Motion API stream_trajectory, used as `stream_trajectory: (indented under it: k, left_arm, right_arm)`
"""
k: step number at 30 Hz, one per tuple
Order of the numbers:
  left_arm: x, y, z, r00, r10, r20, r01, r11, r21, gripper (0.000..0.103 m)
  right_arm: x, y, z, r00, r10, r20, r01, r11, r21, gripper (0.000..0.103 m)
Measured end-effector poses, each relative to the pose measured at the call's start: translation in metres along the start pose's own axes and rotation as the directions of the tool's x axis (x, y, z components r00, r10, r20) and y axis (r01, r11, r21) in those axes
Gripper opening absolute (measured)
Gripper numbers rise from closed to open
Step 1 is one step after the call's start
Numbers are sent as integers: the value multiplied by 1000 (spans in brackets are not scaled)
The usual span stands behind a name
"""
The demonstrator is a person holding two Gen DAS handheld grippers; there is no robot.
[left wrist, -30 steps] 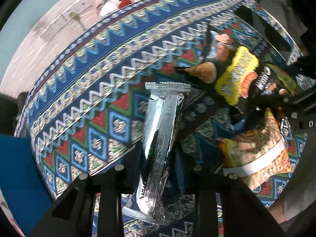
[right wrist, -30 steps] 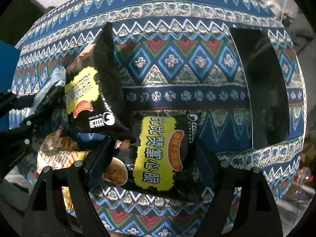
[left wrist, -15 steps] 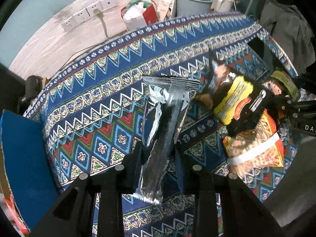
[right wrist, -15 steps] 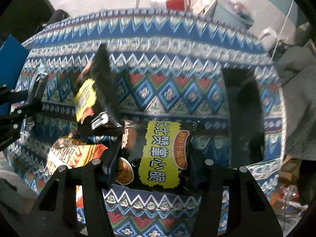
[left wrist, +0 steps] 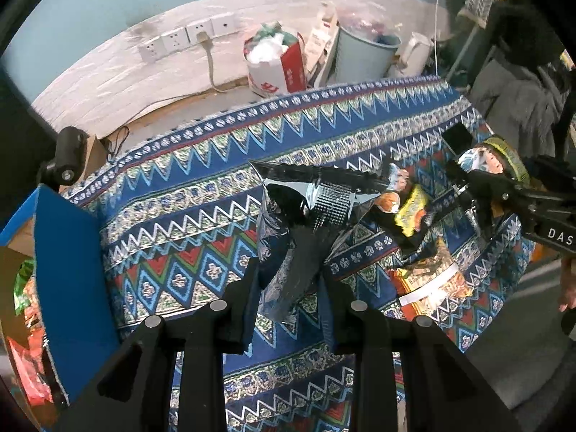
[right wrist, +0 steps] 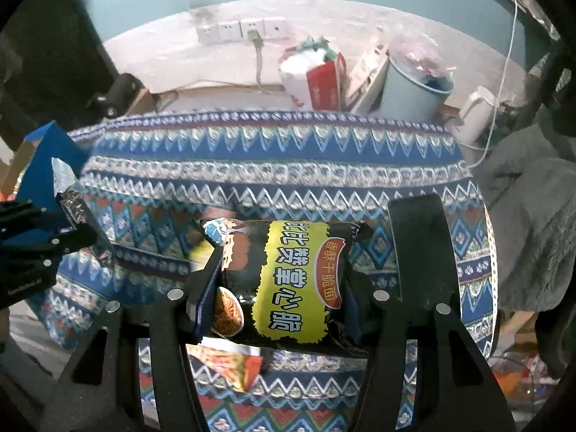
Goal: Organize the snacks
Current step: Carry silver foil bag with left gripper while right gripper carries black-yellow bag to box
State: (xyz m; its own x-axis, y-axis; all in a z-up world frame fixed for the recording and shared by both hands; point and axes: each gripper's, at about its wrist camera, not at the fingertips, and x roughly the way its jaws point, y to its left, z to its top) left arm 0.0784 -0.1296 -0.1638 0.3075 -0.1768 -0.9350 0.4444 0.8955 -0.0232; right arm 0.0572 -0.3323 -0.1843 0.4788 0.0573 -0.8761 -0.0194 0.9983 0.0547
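Note:
My left gripper (left wrist: 289, 280) is shut on a silver foil snack pack (left wrist: 306, 223) and holds it up above the patterned tablecloth (left wrist: 187, 216). My right gripper (right wrist: 280, 288) is shut on a black snack bag with a yellow label (right wrist: 288, 280), lifted off the table. The right gripper with that bag also shows at the right of the left wrist view (left wrist: 504, 187). A second black and yellow bag (left wrist: 410, 212) and an orange snack bag (left wrist: 432, 284) lie on the cloth. The orange bag shows below my right gripper (right wrist: 230, 363).
A blue box (left wrist: 68, 288) stands at the table's left edge, with red and green packs beside it. A black tray (right wrist: 421, 259) lies on the cloth at the right. Behind the table are a red-and-white bag (left wrist: 277, 61), a bin (left wrist: 363, 57), a kettle and wall sockets.
Both grippers have risen well above the table, each carrying its pack. The views now take in the wall and floor behind the table.

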Motion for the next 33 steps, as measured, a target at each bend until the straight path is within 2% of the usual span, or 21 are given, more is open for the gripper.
stream_trajectory:
  k: [13,26,33]
  left_arm:
    - [-40,27,-4,996,31,87,-27,999,-47,30]
    - [-79,55,-13,981,94,170,-82,994,-78,30]
    - [-97,72,-24,972,120,202,-99,989,-108,30]
  right_arm:
    - [-19,37,23,993,85,82,-81,996,-44,56]
    - [-42,80,48,975,167,148,-152,983,-106,56]
    - [-47,115,58,965,212,154,-187,969,-161,56]
